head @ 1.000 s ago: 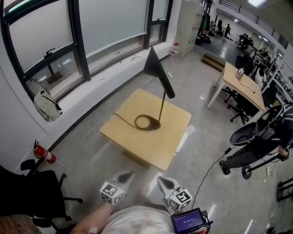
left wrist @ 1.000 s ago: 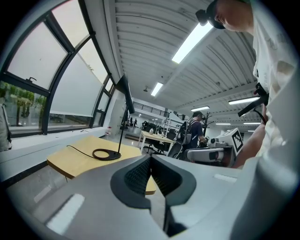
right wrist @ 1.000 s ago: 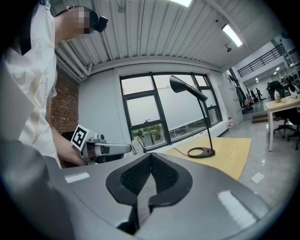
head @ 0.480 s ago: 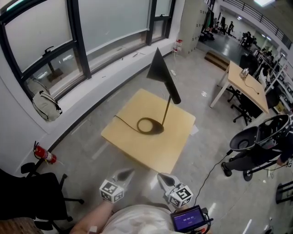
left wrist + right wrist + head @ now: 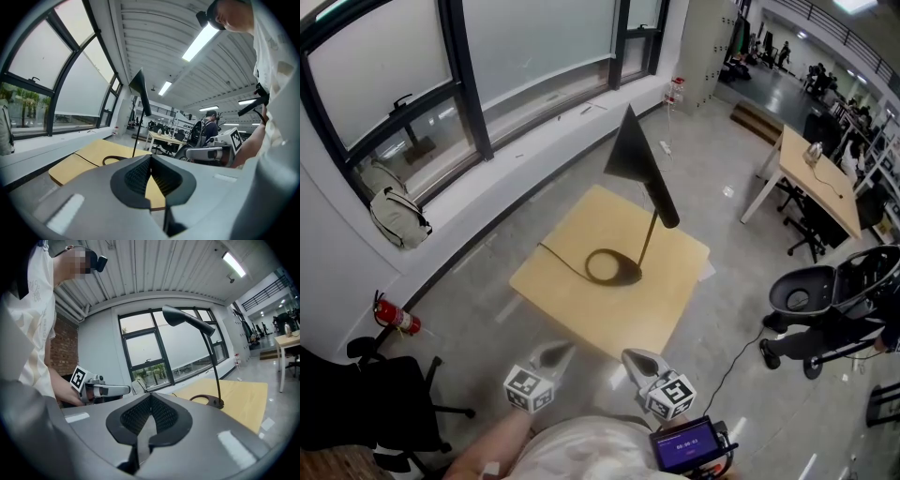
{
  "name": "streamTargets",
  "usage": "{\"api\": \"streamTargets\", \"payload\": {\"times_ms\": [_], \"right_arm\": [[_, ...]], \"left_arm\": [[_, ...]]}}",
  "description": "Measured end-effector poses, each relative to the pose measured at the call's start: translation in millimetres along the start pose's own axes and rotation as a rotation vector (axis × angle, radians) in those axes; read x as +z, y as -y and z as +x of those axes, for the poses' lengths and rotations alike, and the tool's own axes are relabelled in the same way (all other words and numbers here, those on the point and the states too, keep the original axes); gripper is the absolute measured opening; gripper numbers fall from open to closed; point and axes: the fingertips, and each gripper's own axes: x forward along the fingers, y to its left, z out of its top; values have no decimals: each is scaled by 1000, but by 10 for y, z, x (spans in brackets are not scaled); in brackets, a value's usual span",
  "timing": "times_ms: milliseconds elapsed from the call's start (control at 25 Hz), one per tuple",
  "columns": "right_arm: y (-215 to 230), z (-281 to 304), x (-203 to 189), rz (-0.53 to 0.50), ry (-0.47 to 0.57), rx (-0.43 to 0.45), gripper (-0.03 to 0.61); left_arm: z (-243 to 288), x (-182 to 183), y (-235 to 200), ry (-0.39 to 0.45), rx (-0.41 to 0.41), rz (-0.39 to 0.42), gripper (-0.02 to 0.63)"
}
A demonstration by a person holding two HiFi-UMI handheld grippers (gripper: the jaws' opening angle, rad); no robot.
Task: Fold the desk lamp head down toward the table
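Head view puts the 2 grippers low and side by side, close to the person's body. The left gripper point(image 5: 554, 355) has its jaws pressed together with nothing between them, and the left gripper view shows the ribbed pads meeting. The right gripper point(image 5: 638, 362) is closed and empty too, its pads meeting in the right gripper view. Just right of it, at the person's waist, sits a small device with a lit screen point(image 5: 687, 443).

Both grippers point toward a low wooden table point(image 5: 581, 314) and are well apart from it, with grey floor point(image 5: 478, 309) lying between. The desk lamp point(image 5: 649, 239) stands on that table. Its ring base point(image 5: 612, 267) is near the middle, its thin stem leans up to the right, and its cone head point(image 5: 639, 161) is raised high above the top, not folded down. A dark cord point(image 5: 560, 262) runs from the base to the table's left edge.

A thin cable point(image 5: 724, 361) trails over the floor right of the table. Left of the grippers stands a black office chair point(image 5: 380, 389), with a red fire extinguisher point(image 5: 397, 319) by the wall beyond it. A pale backpack point(image 5: 399, 217) rests on the window ledge. At far right are a black wheeled seat point(image 5: 820, 300) and a second desk point(image 5: 820, 178).
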Motion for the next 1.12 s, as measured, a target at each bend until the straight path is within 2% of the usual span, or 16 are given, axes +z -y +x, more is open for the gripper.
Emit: {"api": "streamTargets", "payload": {"times_ms": [320,520,720,1120], "right_arm": [[339,125,118,11,11,4,12],[528,190,227,-58,9,24,12],[717,207,328,-72,24,31,12],[965,241,501,-111,49,43,12]], "left_arm": [[350,206,-121,-8,9,19,2],[615,307,-153,-7,11,34,2],[831,431,-128,5,17,51,2],[1013,693,-66,24,35,157,2]]}}
